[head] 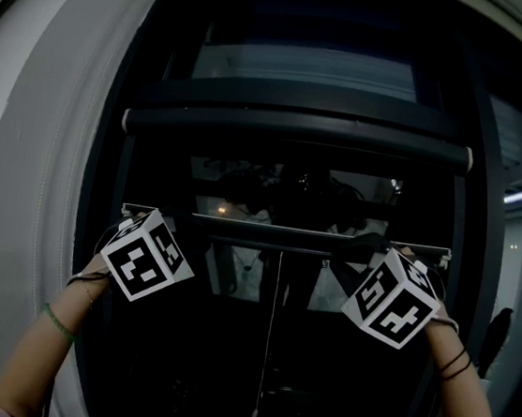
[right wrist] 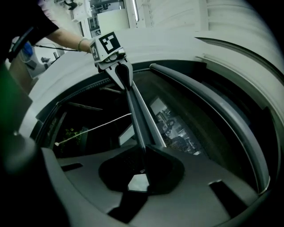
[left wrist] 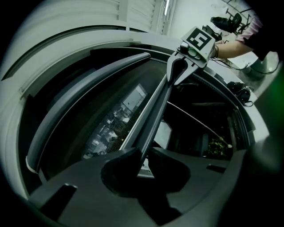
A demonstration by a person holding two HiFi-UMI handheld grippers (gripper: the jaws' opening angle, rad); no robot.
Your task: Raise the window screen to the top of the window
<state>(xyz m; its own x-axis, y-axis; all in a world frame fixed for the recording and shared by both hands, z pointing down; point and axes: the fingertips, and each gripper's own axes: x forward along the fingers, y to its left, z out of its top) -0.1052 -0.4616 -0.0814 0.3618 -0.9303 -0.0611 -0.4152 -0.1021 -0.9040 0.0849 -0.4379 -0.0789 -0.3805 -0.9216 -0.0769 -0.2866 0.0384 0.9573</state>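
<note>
Up at the dark window, both forearms reach from the lower corners of the head view, wrists bent back so each gripper points at the glass. The left forearm (head: 44, 348) wears a green band (head: 58, 322) near the wrist; the right forearm (head: 466, 403) wears thin dark bands (head: 455, 362).

The left gripper (head: 167, 235) is clenched on the bottom rail (head: 281, 237) of the window screen (head: 291, 192), close to the rail's left end. In the left gripper view its jaws pinch the rail edge between them, and the rail runs straight away from them to the other gripper at the far end. The mesh lies to the left of that rail, with lit buildings showing faintly through it.

The right gripper (head: 383, 261) grips the same rail near its right end. In the right gripper view its jaws are closed on the rail, the mesh lies to their right, and a thin pull cord (right wrist: 95, 124) hangs off to their left.

Both grippers sit level with each other, so the rail is horizontal. It lies partway up the window, below a thick dark bar (head: 298, 139) that crosses the frame above the grippers. The pale window frame (head: 29, 174) curves round the left side.
</note>
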